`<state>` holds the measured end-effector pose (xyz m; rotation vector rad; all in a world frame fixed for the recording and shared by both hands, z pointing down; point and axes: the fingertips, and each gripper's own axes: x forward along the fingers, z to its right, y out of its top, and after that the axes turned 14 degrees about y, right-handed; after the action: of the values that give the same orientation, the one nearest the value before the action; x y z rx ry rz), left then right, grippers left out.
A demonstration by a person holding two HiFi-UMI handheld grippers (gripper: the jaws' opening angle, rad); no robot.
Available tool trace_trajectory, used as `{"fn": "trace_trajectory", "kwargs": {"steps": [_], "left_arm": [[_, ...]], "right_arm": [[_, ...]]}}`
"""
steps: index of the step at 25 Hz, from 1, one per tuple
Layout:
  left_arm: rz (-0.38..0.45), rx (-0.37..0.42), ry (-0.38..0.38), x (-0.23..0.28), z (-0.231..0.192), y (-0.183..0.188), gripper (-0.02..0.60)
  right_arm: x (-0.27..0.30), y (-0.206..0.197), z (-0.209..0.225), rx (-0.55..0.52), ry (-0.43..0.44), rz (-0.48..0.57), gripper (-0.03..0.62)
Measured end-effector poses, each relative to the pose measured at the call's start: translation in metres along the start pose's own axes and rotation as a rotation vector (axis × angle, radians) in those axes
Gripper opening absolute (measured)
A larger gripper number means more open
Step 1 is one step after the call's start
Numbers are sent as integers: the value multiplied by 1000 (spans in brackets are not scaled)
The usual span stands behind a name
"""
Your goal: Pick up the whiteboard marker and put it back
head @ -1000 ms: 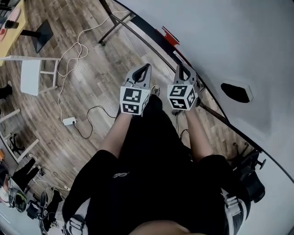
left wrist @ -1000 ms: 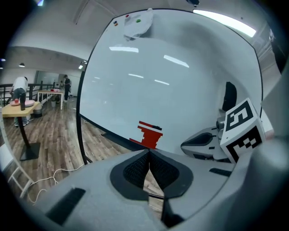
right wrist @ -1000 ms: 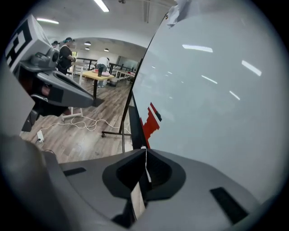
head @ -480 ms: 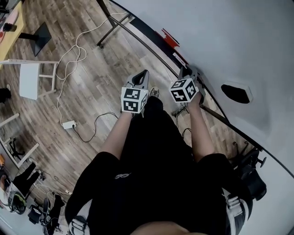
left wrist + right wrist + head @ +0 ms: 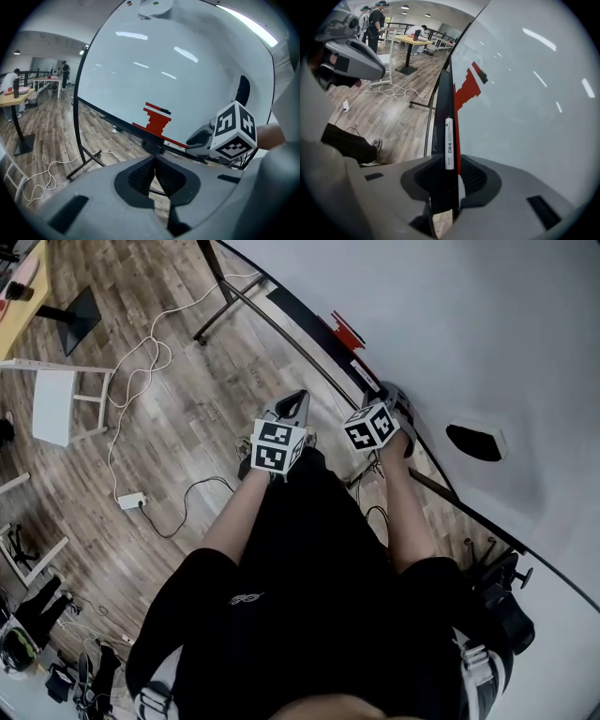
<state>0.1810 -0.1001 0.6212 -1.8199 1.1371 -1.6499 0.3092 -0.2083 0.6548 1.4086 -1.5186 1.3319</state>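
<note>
Only the right gripper view shows the white cylindrical whiteboard marker point(image 5: 449, 140). It lies on the black board ledge point(image 5: 443, 98), loose between the opening jaws of the right gripper point(image 5: 449, 163). The left gripper point(image 5: 154, 161) is clenched, empty.

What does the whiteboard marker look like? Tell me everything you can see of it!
The whiteboard marker is a slim white stick, plastic by the look, with dark print along its side. It lies flat and lengthwise on the dark tray along the bottom of the whiteboard. Its near end reaches between the jaws of the right gripper, which are opening and do not press on it.
</note>
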Motion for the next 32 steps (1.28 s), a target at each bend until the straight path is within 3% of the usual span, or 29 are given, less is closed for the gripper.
{"fn": "trace_trajectory", "kwargs": {"steps": [9,19,27,32], "left_arm": [[-2,-9,35,1,-15,6,8],[-13,6,43,-9,-18,5,8],[19,37,48,-16,-17,18,8],[83,50,61,-25,-16,39,8]], "right_arm": [[16,-4,0,-7,23,-64,67],[16,4,-5,8,17,-10,57],[-11,22,-5,142,40,202,57],[-46,48,-7,223,46,412,57]]}}
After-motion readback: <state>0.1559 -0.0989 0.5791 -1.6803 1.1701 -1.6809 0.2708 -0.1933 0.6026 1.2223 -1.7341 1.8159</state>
